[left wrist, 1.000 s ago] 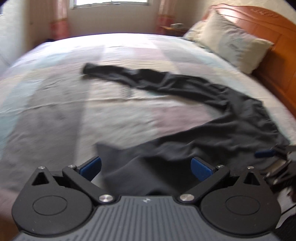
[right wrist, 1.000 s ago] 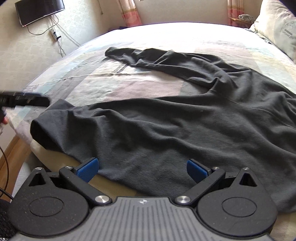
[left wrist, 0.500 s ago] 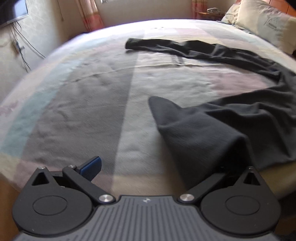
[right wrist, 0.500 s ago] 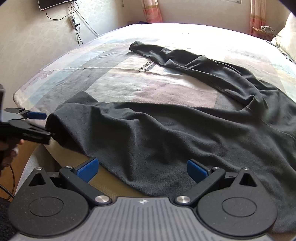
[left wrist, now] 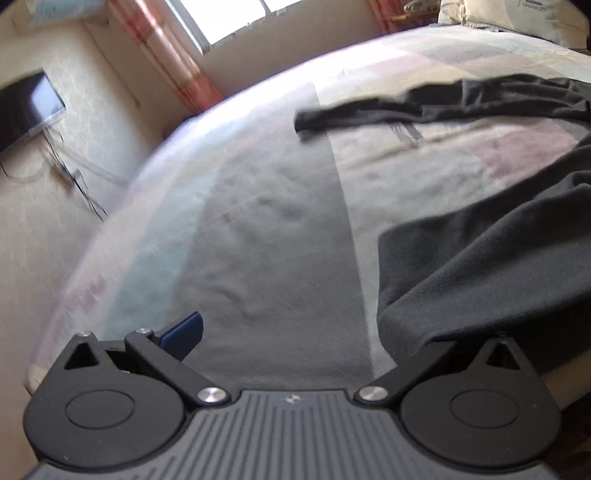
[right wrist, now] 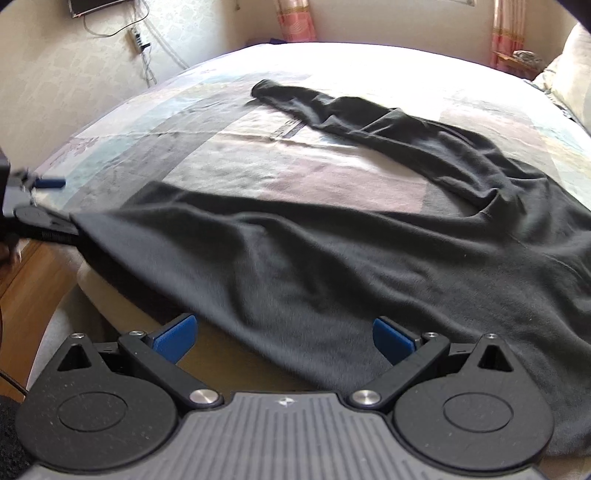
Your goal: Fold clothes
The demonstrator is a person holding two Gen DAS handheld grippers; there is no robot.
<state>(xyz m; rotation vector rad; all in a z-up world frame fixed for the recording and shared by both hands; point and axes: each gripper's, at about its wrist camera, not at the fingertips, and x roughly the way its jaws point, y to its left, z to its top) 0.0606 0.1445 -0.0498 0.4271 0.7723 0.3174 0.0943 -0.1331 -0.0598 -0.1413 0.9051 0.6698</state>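
Note:
A black long-sleeved top (right wrist: pixel 332 258) lies spread across the bed, one sleeve (right wrist: pixel 295 99) reaching toward the far side. My right gripper (right wrist: pixel 284 334) is open at the bed's near edge, and the top's hem lies between its blue pads. My left gripper (left wrist: pixel 301 332) is open too. Its left pad (left wrist: pixel 183 334) is bare, while its right finger is hidden under a corner of the top (left wrist: pixel 480 266). In the right wrist view the left gripper (right wrist: pixel 40 206) sits at the far left, and the stretched corner hangs on its lower finger.
The bed (right wrist: pixel 258 158) has a pastel patchwork sheet. A pillow (left wrist: pixel 517 14) lies at the head, with a nightstand (right wrist: pixel 517 57) beyond. A wall television (left wrist: pixel 26 110) with hanging cables, curtains (left wrist: pixel 177 59) and wooden floor (right wrist: pixel 22 288) lie off the bed's left side.
My left gripper has swung left and tilted, dragging the top's corner toward the bed's left edge and pulling the cloth taut. My right gripper has stayed at the hem, still open.

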